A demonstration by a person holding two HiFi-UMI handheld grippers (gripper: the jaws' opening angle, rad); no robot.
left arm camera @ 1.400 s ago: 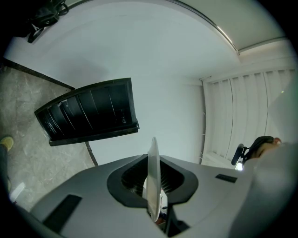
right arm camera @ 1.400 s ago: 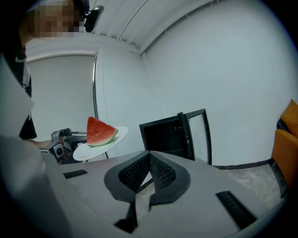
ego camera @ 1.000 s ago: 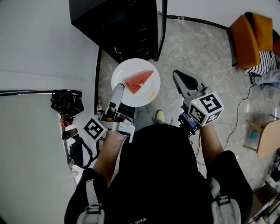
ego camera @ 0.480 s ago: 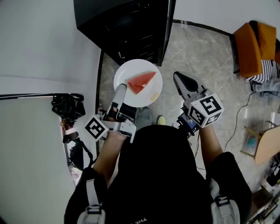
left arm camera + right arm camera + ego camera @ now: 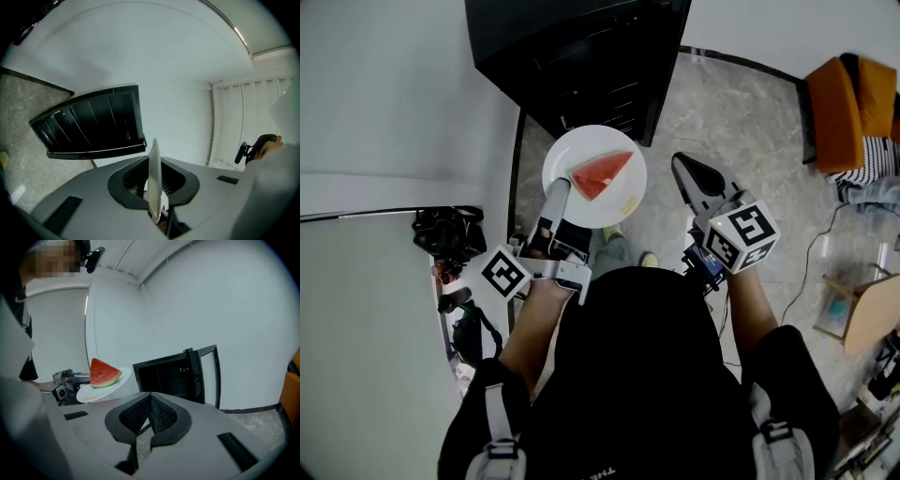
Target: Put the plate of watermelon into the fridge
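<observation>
- A person in a black top (image 5: 637, 375) stands with a handheld gripper in each hand, both arms stretched forward.
- The left gripper (image 5: 556, 190) is clamped on the near rim of a round white plate (image 5: 581, 150). In its own view the plate's edge (image 5: 154, 178) stands between the two dark pads, pinched tight.
- The right gripper (image 5: 684, 165) holds nothing. Its ribbed black pads meet at the tips (image 5: 149, 417) with only floor showing behind them. It hangs in the air to the right of the plate, apart from it.
- On the plate lies a red wedge of watermelon with a green rind (image 5: 600, 174). Seen from the right gripper view, the wedge (image 5: 103, 372) sits upright on the plate (image 5: 96, 391), which is carried roughly level.
- The plate is in the air above the grey marbled stone floor (image 5: 722, 103), just in front of the fridge and not inside it.
- Beyond the plate stands the black fridge (image 5: 572, 47), set against the white wall. Its door (image 5: 208, 376) is swung open on the right, and the dark interior (image 5: 164, 376) faces the person.
- Off to the far right sits an orange upholstered chair (image 5: 839, 94), well apart from everything else.
</observation>
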